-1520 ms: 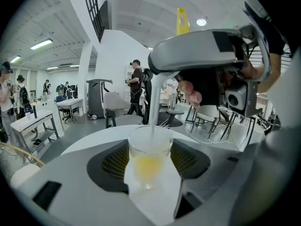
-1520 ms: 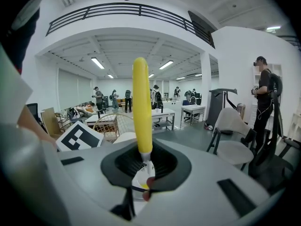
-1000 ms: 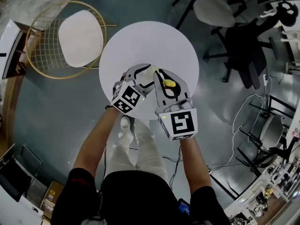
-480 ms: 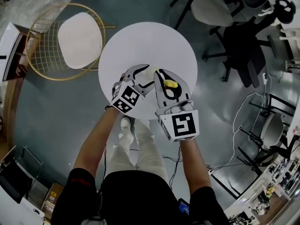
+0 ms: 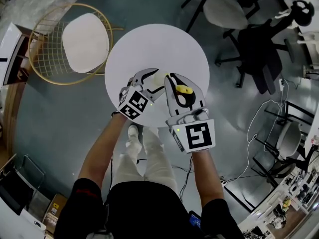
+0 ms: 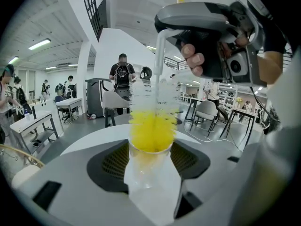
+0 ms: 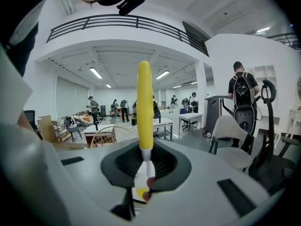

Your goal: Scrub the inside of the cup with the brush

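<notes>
A clear plastic cup [image 6: 149,173] sits upright between the jaws of my left gripper [image 6: 149,161], which is shut on it. The brush's yellow bristles [image 6: 151,126] stand at the cup's rim, partly inside, with white bristles above them. My right gripper [image 6: 211,36] hangs over the cup. In the right gripper view the brush's yellow handle [image 7: 145,107] stands upright, and my right gripper [image 7: 146,166] is shut on its white shaft. From the head view, left gripper [image 5: 152,81] and right gripper [image 5: 175,86] meet over the round white table [image 5: 154,44], near its front edge.
A gold wire chair with a white seat [image 5: 75,41] stands left of the table. Black office chairs [image 5: 259,49] and cables lie to the right. Several people and desks show far off in both gripper views.
My right gripper has risen a little with the brush, its marker cube looming larger in the head view. The left gripper and the cup have stayed where they were.
</notes>
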{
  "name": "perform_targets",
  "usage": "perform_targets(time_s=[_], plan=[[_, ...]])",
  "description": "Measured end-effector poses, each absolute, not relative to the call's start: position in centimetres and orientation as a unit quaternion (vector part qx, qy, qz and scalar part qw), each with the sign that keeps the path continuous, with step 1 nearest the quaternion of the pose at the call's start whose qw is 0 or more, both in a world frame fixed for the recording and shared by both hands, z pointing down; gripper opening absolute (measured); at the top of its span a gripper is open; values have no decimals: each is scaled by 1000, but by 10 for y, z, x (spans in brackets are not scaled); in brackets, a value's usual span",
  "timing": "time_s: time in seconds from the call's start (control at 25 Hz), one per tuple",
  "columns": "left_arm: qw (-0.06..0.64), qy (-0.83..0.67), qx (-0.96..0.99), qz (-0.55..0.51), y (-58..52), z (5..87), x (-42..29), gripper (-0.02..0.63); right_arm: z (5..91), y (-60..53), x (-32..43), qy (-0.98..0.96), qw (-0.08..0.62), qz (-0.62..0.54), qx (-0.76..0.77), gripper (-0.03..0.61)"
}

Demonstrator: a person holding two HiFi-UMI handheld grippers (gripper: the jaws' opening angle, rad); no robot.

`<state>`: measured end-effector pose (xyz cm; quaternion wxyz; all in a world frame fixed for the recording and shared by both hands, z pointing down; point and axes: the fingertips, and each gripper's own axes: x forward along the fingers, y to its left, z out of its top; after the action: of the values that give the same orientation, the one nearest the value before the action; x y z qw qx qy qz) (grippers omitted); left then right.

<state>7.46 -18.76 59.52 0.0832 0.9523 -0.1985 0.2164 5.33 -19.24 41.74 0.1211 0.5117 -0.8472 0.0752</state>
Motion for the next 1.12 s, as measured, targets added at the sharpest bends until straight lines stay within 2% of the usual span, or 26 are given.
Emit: perform_targets(time_s=[1.12], plan=[[83, -200, 952, 216, -188, 595, 75, 287, 373, -193, 58, -851, 83, 52, 516, 48]])
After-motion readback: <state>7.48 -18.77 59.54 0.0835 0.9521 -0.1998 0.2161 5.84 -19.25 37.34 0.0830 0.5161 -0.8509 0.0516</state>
